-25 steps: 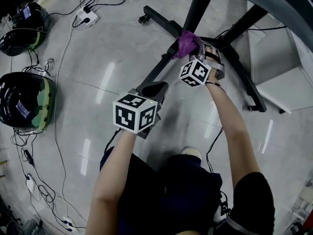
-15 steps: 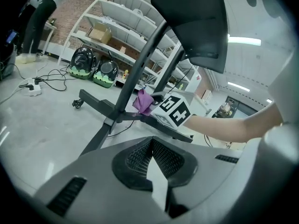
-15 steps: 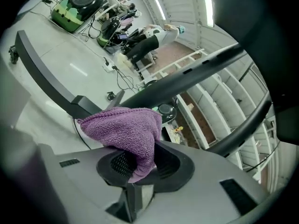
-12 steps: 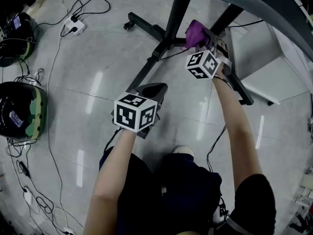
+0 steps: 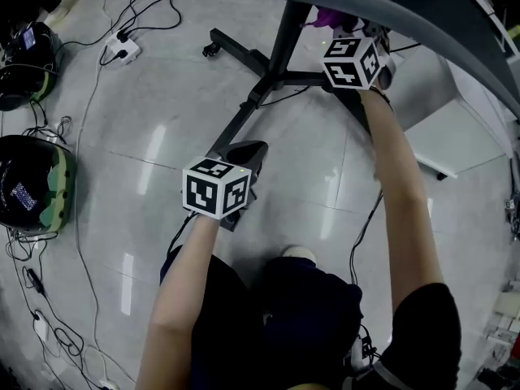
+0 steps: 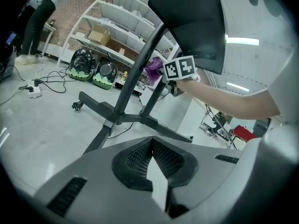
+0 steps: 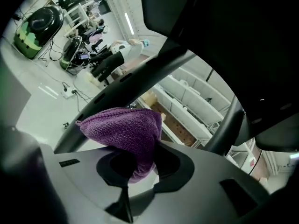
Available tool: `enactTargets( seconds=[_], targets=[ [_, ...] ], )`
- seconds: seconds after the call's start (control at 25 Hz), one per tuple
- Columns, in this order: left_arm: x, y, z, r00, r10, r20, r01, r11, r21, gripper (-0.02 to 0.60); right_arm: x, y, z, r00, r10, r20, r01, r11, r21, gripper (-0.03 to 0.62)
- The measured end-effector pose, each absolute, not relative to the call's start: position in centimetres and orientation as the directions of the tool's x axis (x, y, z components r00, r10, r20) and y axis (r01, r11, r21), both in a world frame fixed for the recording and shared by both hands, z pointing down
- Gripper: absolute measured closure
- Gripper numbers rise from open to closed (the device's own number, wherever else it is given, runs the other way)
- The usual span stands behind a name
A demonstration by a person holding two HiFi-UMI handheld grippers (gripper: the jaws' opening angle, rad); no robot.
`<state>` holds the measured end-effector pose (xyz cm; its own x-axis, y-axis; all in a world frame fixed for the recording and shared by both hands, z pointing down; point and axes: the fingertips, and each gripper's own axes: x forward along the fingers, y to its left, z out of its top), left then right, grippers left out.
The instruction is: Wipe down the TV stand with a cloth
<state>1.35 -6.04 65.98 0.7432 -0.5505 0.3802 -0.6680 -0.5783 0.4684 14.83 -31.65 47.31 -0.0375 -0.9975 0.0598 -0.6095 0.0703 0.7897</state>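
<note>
Seen from the head camera, left to right. At the far left a black-and-green device [image 5: 36, 181] lies on the pale floor, tethered by loose cables [image 5: 85, 177] that run up to a white power strip [image 5: 122, 51]; these sit well apart from the work and play no part in it. Next, the left gripper [image 6: 150, 146] is held low and level over the floor, near the stand's base. Its jaws are closed on each other with nothing between them, which suggests an idle hand kept clear so that the other can reach. At centre stands the TV stand [image 5: 286, 35], with dark legs splayed across the floor for stability and one ending in a caster [image 5: 213, 51], and an upright post rising to the dark screen [image 5: 390, 2] overhead. To the right, the extended right arm lifts the right gripper [image 7: 133, 174] high, up under the screen's lower edge. Its jaws are clamped on a purple cloth [image 7: 124, 132], whose bunched free end projects beyond the fingertips so that fabric rather than plastic would meet the metal. The cloth lies just beside the upright post; actual contact cannot be confirmed. The wipe appears to be working along the upper frame. Farthest right, a white panel [image 5: 455, 132] lies on the floor.
</note>
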Motion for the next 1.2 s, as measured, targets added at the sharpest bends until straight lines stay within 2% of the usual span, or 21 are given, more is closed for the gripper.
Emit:
enactTargets(
  seconds=[0.2,0.44,0.56,0.8,1.2],
  targets=[
    [-0.4,-6.3,66.4,0.72,-0.572,0.394,-0.692,-0.549,0.468,0.575,13.4,-33.7,44.0,-0.073,-0.997,-0.005,-0.644,0.043,0.764,0.497],
    [-0.8,-6.4,66.5,0.716,-0.576,0.394,-0.696,-0.543,0.47,0.575,10.8,-34.2,42.0,-0.113,-0.992,-0.062,-0.582,0.015,0.813,0.497],
    [-0.8,-6.5,66.5,0.717,-0.575,0.394,-0.695,-0.545,0.469,0.575,10.7,-34.4,43.0,-0.119,-0.992,-0.04,-0.577,0.036,0.816,0.497],
    [-0.7,-6.2,66.4,0.725,-0.568,0.389,-0.686,-0.549,0.477,0.575,10.0,-33.6,46.5,-0.131,-0.991,0.014,-0.476,0.075,0.876,0.497],
    [0.3,-5.9,66.2,0.745,-0.55,0.378,-0.664,-0.562,0.493,0.575,9.9,-32.9,52.4,-0.13,-0.987,0.098,-0.435,0.145,0.889,0.497]
  ],
)
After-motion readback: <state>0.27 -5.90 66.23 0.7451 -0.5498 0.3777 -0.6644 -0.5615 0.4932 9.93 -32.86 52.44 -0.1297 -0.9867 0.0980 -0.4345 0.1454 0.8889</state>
